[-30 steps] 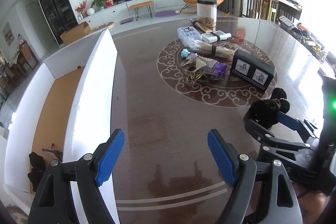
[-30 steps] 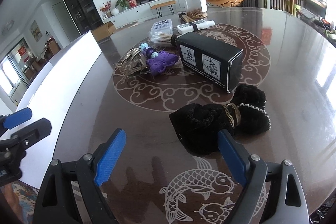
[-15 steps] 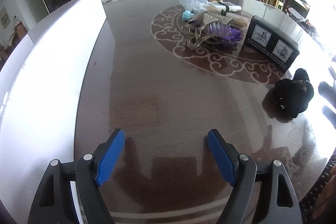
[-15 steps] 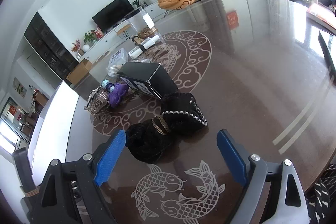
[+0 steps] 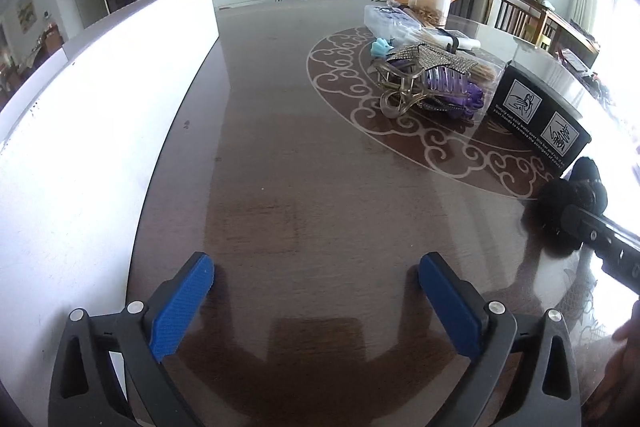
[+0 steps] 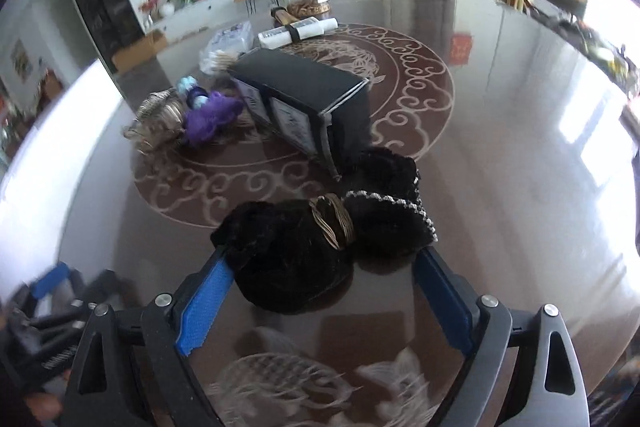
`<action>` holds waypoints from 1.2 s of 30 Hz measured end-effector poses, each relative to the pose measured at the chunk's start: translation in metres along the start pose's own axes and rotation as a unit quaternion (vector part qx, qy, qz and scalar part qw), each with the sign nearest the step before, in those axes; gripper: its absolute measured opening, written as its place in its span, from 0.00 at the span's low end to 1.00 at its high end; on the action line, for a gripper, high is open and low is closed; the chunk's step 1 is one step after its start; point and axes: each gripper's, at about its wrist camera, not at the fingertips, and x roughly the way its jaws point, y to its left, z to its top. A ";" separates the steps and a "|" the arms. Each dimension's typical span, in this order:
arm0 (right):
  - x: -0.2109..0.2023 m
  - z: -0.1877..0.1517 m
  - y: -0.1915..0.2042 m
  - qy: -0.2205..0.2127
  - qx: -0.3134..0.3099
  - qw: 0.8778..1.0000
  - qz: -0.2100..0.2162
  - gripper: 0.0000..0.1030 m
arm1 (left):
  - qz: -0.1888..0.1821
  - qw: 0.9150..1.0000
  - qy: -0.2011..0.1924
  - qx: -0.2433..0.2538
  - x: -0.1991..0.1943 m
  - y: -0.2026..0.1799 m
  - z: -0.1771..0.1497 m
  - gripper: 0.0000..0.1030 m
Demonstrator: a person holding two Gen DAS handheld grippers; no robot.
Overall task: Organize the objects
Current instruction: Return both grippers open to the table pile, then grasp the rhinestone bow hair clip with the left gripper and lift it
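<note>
The right gripper (image 6: 320, 287) was spread wide around a black furry hair tie (image 6: 288, 259) on the brown table (image 6: 500, 115), one blue pad touching or nearly touching its left edge and the other just clear of a second, bead-trimmed black hair tie (image 6: 384, 227). The two ties lay touching each other, just in front of the black box (image 6: 304, 99). To grip well, the jaws probably needed to settle lower and close on the bulk of the near tie alone, keeping the right finger off the beaded one so that it was not dragged along. Soft fur would likely squash, so a deep bite seemed wiser than a pinch at the fringe.

The left gripper (image 5: 316, 303) was released and empty, above bare table beside the white box wall (image 5: 100, 131), well apart from the black box.

What the gold band (image 6: 332, 223) between the ties belonged to could not be made out. The inside of the white box was hidden. The purple and silver hair clips (image 5: 432, 83) behind the black box overlapped too much to count.
</note>
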 end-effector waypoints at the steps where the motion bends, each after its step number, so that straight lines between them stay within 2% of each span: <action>1: 0.001 0.002 -0.007 0.001 0.006 1.000 -0.006 0.91 | 0.000 1.000 -0.001 0.000 0.000 0.000 0.000 1.00; 5: 0.001 0.013 -0.050 0.003 0.056 0.998 -0.027 0.91 | 0.000 1.000 -0.003 -0.001 0.000 -0.001 0.001 1.00; 7: -0.007 0.014 -0.066 -0.012 0.087 0.996 -0.031 0.91 | 0.000 1.000 -0.004 -0.002 0.000 -0.001 0.001 1.00; 10: -0.022 0.009 -0.072 -0.044 0.116 0.992 -0.014 0.91 | 0.000 1.000 -0.003 -0.002 0.000 -0.001 0.001 1.00; 13: -0.027 0.004 -0.060 -0.058 0.105 0.993 -0.002 0.91 | -0.001 1.000 -0.003 -0.002 0.000 -0.001 0.001 1.00; 19: -0.029 0.003 -0.033 -0.060 0.051 0.997 -0.011 0.91 | -0.008 1.000 0.005 0.005 0.003 -0.010 0.007 1.00; 21: -0.032 0.003 -0.032 -0.064 0.048 0.997 -0.008 0.91 | -0.026 0.999 0.012 0.016 0.006 -0.023 0.018 1.00; 24: -0.035 0.003 -0.034 -0.069 0.049 0.996 -0.001 0.91 | -0.055 0.998 -0.017 0.000 0.003 -0.042 0.052 1.00; 26: -0.038 0.002 -0.034 -0.073 0.050 0.996 0.003 0.91 | -0.058 0.998 -0.033 -0.018 0.006 -0.049 0.075 1.00; 28: -0.041 0.003 -0.035 -0.081 0.050 0.995 0.005 0.91 | -0.062 0.997 -0.032 -0.034 0.020 -0.054 0.101 1.00; 31: -0.045 0.003 -0.034 -0.092 0.047 0.995 0.008 0.91 | -0.030 0.998 -0.014 -0.043 0.048 -0.054 0.122 1.00; 32: -0.046 0.003 -0.033 -0.094 0.046 0.994 0.008 0.91 | -0.025 0.998 -0.010 -0.049 0.054 -0.050 0.124 0.93; 33: -0.046 0.004 -0.033 -0.094 0.046 0.994 0.008 0.91 | -0.042 0.997 -0.011 -0.063 0.059 -0.041 0.122 0.81; 34: -0.046 0.004 -0.033 -0.094 0.045 0.994 0.007 0.91 | -0.056 0.996 -0.010 -0.073 0.060 -0.033 0.119 0.57; 35: -0.046 0.004 -0.033 -0.095 0.046 0.994 0.006 0.91 | -0.063 0.995 -0.005 -0.082 0.061 -0.025 0.114 0.52; 36: -0.046 0.004 -0.034 -0.095 0.047 0.994 0.005 0.91 | -0.059 0.995 -0.007 -0.085 0.057 -0.017 0.105 0.51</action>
